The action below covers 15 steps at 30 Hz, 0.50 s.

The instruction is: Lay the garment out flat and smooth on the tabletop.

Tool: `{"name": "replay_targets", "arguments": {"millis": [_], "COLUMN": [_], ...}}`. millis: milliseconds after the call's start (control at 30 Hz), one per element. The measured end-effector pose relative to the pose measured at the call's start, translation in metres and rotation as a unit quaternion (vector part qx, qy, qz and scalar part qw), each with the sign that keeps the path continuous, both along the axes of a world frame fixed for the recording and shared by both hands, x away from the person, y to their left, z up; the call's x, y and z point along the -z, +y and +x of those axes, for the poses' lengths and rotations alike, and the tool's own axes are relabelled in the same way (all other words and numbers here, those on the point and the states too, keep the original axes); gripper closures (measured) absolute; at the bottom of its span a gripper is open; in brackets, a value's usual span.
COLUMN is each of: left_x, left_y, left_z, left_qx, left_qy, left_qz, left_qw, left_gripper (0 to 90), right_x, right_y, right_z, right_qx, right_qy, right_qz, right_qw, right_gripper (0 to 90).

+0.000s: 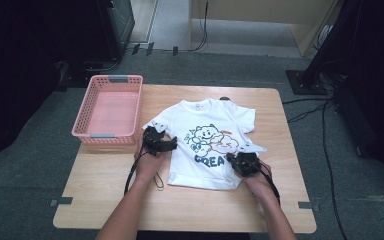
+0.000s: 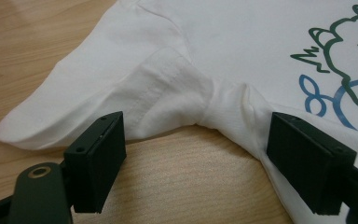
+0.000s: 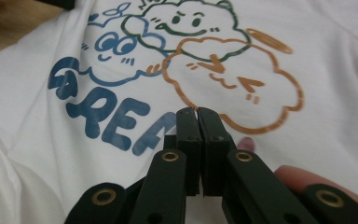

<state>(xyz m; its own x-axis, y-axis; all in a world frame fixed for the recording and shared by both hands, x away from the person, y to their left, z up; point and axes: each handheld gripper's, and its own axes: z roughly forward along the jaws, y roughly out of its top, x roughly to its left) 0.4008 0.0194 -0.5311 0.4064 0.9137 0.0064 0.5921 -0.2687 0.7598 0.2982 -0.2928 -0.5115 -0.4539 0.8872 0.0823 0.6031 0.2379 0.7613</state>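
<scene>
You get an evenly lit table (image 1: 190,210) under soft overhead light; room corners stay dark, and close-up foregrounds blur slightly.

The right claw (image 3: 198,112) has its jaws pressed together over the white T-shirt (image 3: 307,56). Its tip sits between the blue lettering (image 3: 107,116) and the orange cloud drawing (image 3: 242,74).

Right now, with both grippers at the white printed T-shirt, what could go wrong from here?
1. The right gripper is shut over the white cotton T-shirt with the cartoon print; whether it pinches cloth is unclear, so a pull may slip.
2. The left gripper stands open at the sleeve; closing may catch only one layer.
</scene>
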Motion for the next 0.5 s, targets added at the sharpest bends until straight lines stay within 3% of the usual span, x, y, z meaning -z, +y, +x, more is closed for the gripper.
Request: {"name": "replay_targets", "arguments": {"millis": [133, 200, 333, 367, 400, 500], "left_x": [0.000, 0.000, 0.000, 0.000, 0.000, 0.000], "left_y": [0.000, 0.000, 0.000, 0.000, 0.000, 0.000], "left_z": [0.000, 0.000, 0.000, 0.000, 0.000, 0.000], "left_qx": [0.000, 0.000, 0.000, 0.000, 0.000, 0.000], "left_qy": [0.000, 0.000, 0.001, 0.001, 0.001, 0.000], "left_qz": [0.000, -0.001, -0.002, -0.002, -0.002, -0.001], "left_qw": [1.0000, 1.0000, 1.0000, 1.0000, 1.0000, 1.0000], "left_gripper": [19.9, 19.9, 19.9, 19.9, 19.9, 19.9], "right_x": [-0.006, -0.008, -0.004, -0.004, -0.001, 0.005], "right_y": [-0.020, -0.043, -0.070, -0.070, -0.081, -0.091], "right_z": [-0.014, -0.036, -0.066, -0.066, -0.078, -0.092], "right_qx": [0.013, 0.017, 0.028, 0.028, 0.033, 0.036], "right_qy": [-0.008, -0.013, -0.016, -0.016, -0.013, -0.004], "right_qz": [0.021, 0.036, 0.040, 0.040, 0.044, 0.036], "right_qw": [0.9997, 0.9991, 0.9987, 0.9987, 0.9984, 0.9987], "right_gripper": [89.6, 89.6, 89.6, 89.6, 89.6, 89.5]}}
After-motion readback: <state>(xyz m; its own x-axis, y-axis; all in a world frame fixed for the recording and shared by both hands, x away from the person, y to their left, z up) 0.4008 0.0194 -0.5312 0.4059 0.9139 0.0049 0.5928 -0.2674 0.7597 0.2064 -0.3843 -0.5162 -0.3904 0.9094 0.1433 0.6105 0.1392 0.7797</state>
